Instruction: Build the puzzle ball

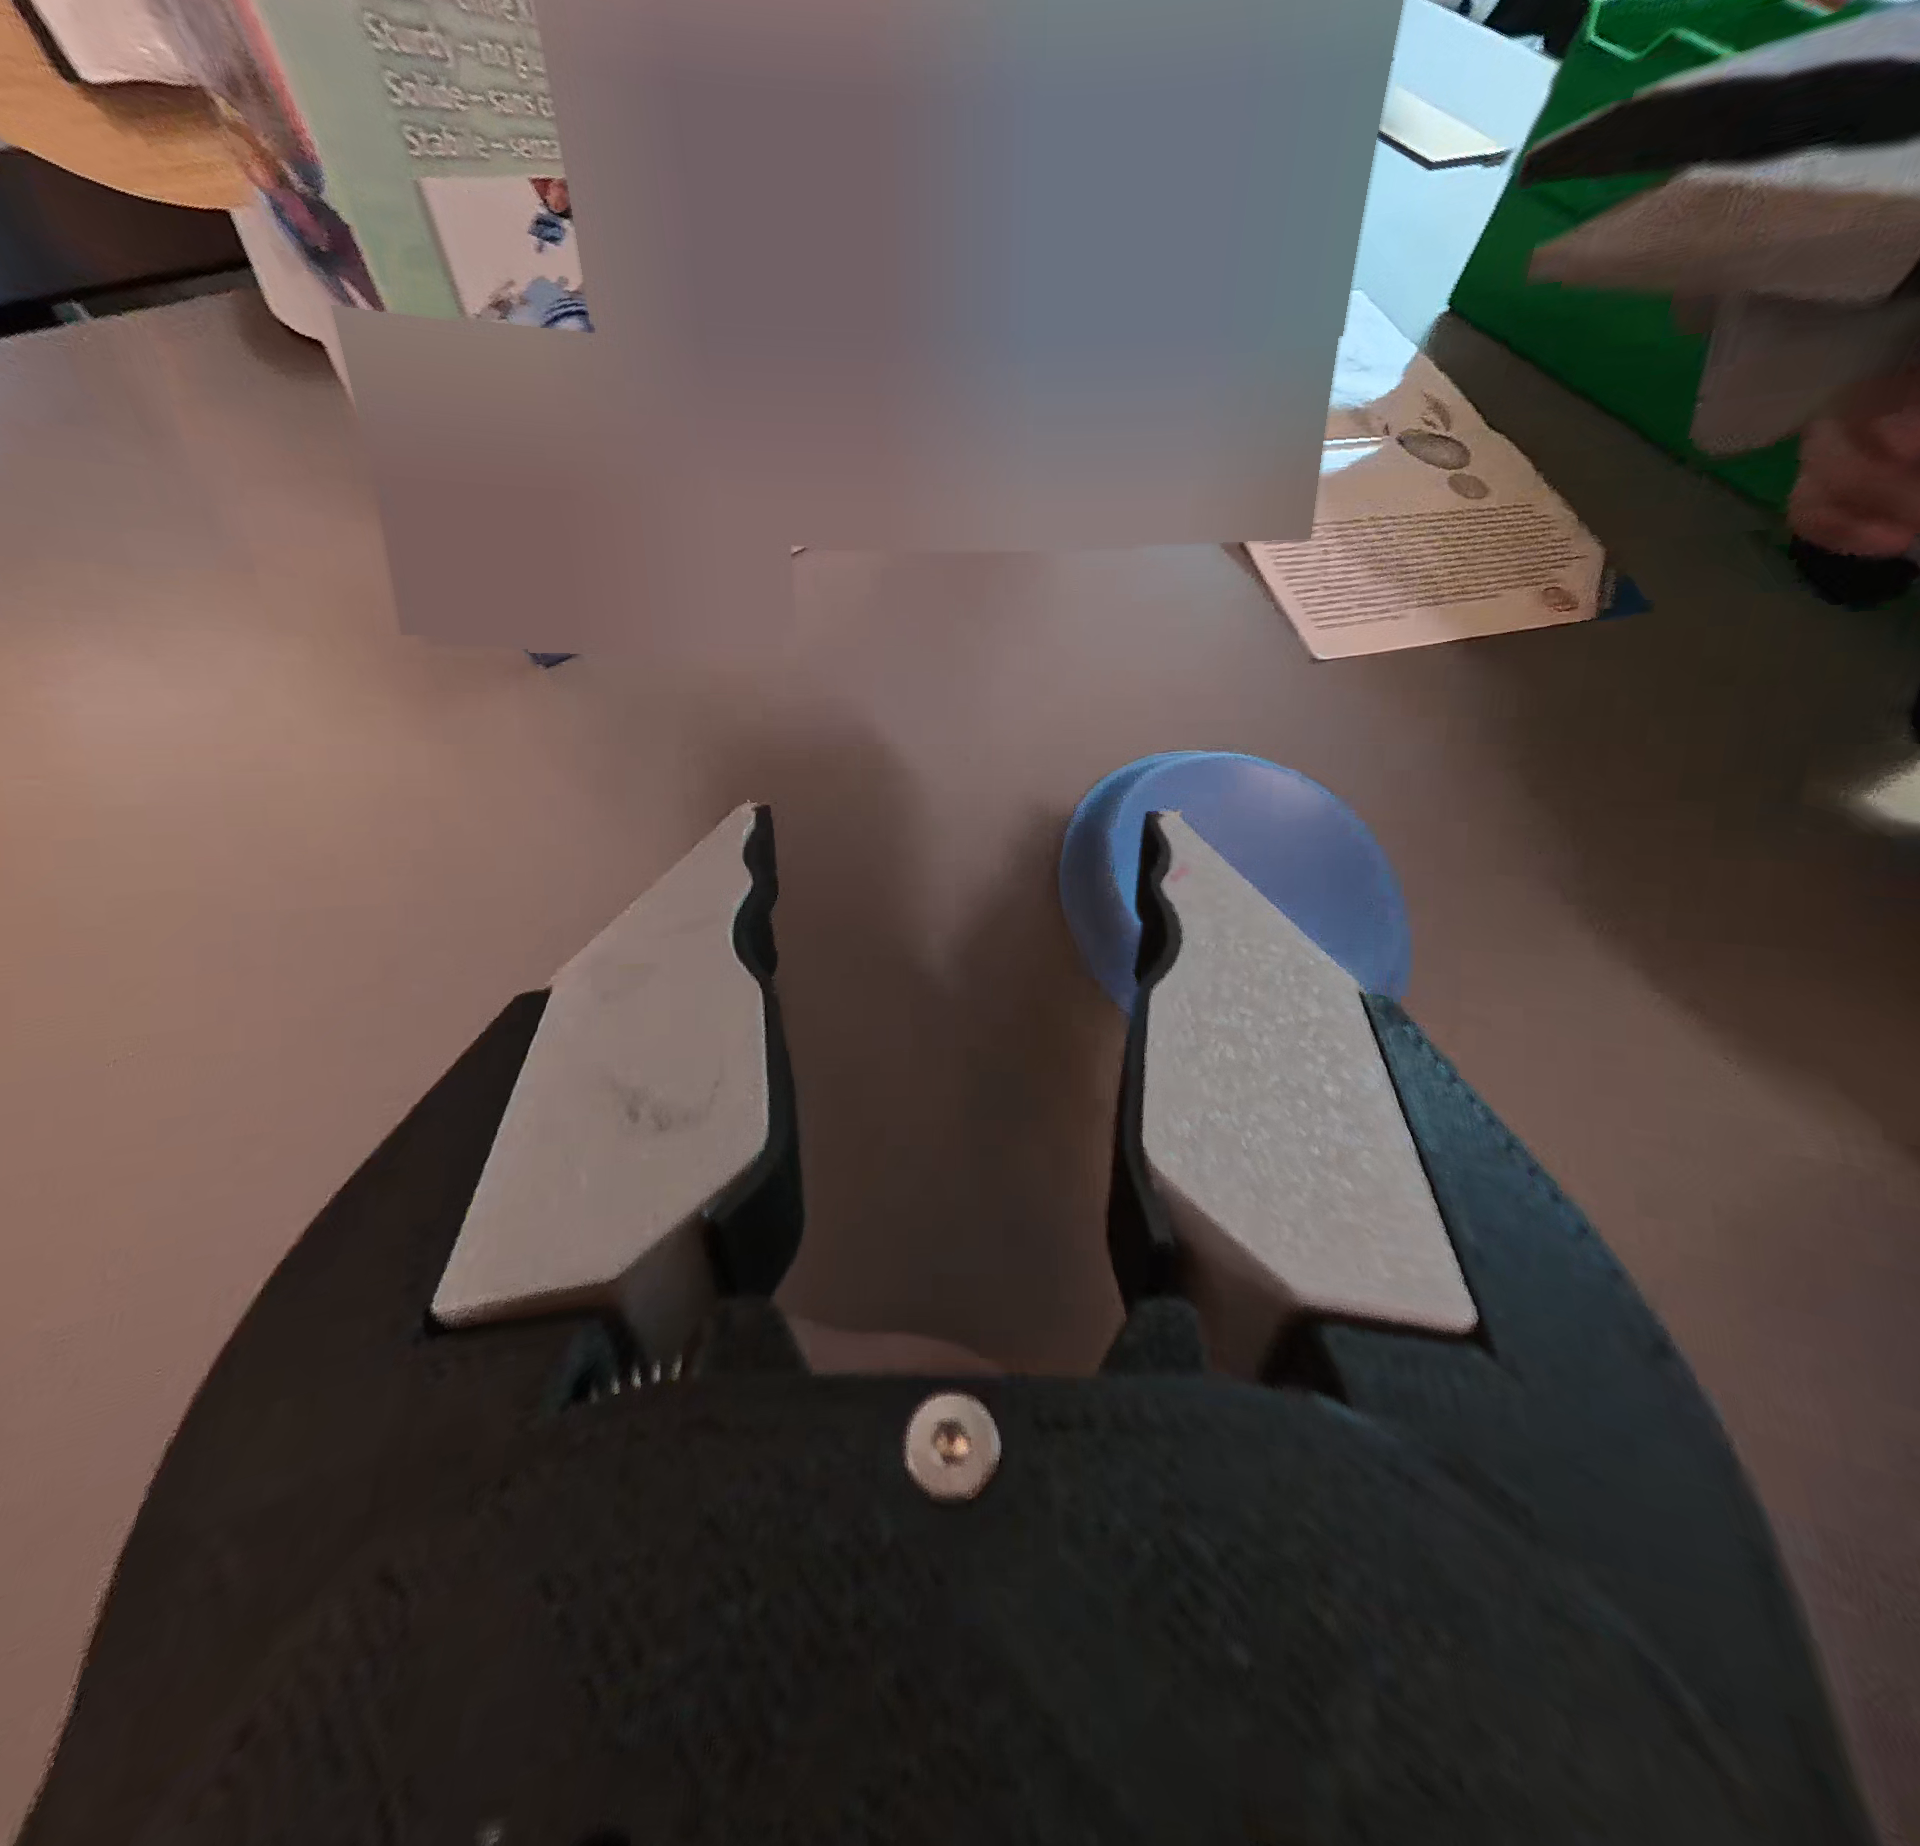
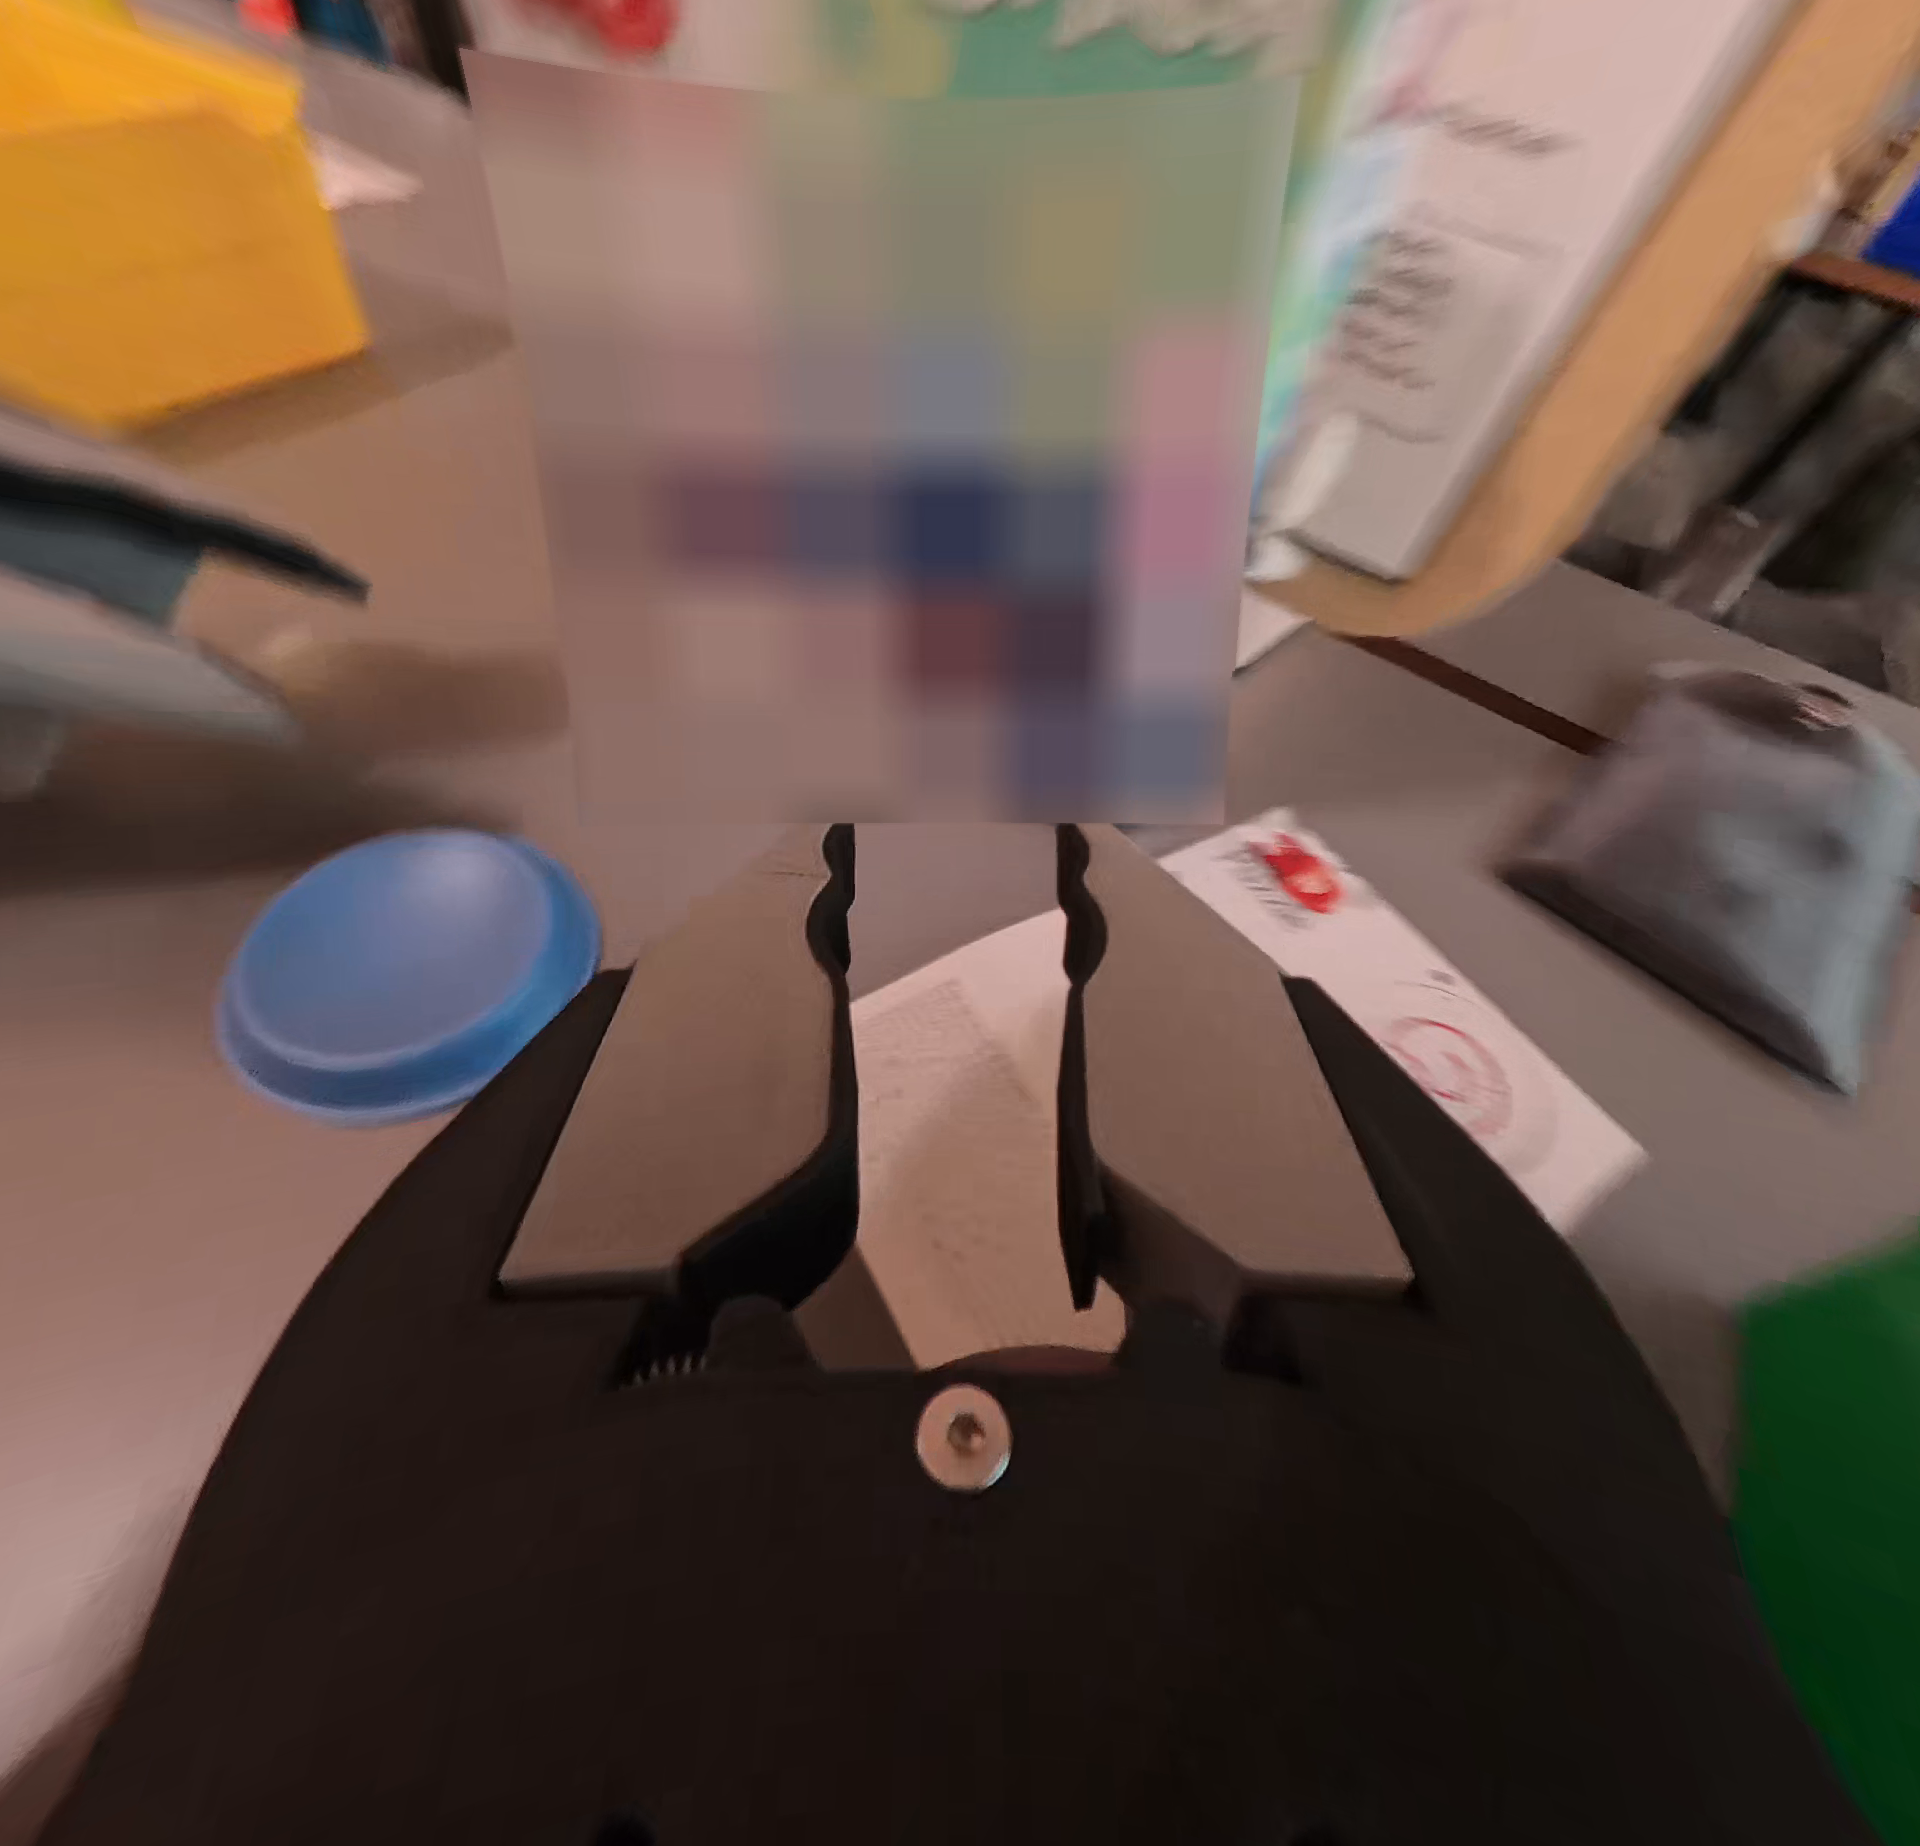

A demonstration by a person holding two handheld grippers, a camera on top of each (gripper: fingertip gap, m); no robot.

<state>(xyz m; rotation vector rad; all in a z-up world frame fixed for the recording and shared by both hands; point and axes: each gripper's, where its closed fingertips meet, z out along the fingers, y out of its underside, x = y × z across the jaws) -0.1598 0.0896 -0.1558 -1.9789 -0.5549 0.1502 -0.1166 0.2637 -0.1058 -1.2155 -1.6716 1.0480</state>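
Observation:
A round blue plastic stand (image 1: 1278, 861) lies on the grey table just behind my left gripper's right finger; it also shows in the right wrist view (image 2: 405, 975), to the left of my right gripper. My left gripper (image 1: 956, 820) is open and empty, low over the table. My right gripper (image 2: 956, 840) is open and empty, above a printed leaflet (image 2: 956, 1100). The right gripper also shows at the far right of the left wrist view (image 1: 1745, 196), held by a hand. A puzzle box (image 1: 416, 134) stands behind, mostly under a blurred patch. No puzzle pieces can be made out.
A green bin (image 1: 1600, 258) stands at the back right, a yellow bin (image 2: 156, 238) at the back left. A printed sheet (image 1: 1444, 560) lies on the table. A grey pouch (image 2: 1745, 861) and a white sheet with red marks (image 2: 1434, 1038) lie to the right. To reach the grey pouch (image 2: 1745, 861) in a straight line is about 30 cm for my right fingers, about 45 cm for my left.

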